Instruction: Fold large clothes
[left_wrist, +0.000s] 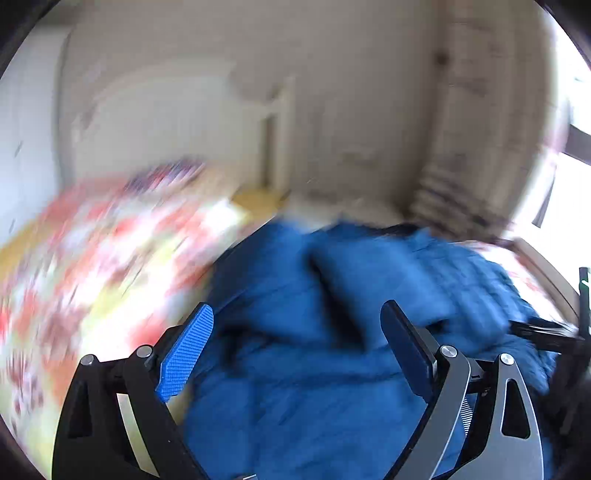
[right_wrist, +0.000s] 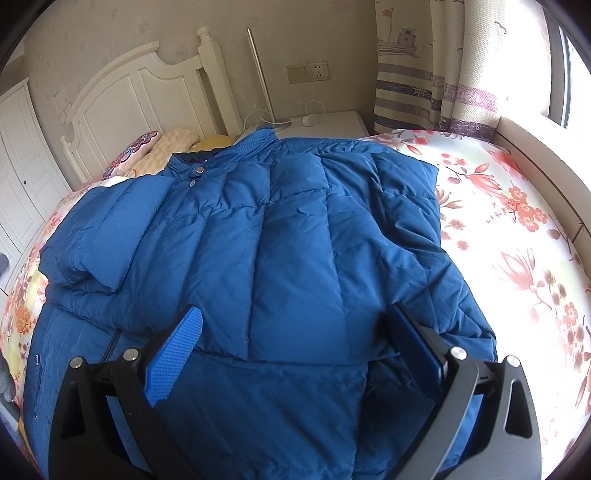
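blue padded jacket (right_wrist: 280, 229) spread on the flowered bed (right_wrist: 517, 236), collar toward the headboard (right_wrist: 140, 92).
right gripper (right_wrist: 291, 347) hovers over its hem, jaws apart and empty; left gripper (left_wrist: 295, 343) likewise spread, nothing between.

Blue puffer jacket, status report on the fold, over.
Left claw open, nothing gripped. Right claw open, above the blue quilted puffer jacket. Jacket on the floral bedsheet, one sleeve folded across its front. Nothing in the way.

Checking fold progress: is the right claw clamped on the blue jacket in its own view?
No: the right claw stands wide open above the blue jacket, with neither pad pressing the fabric.
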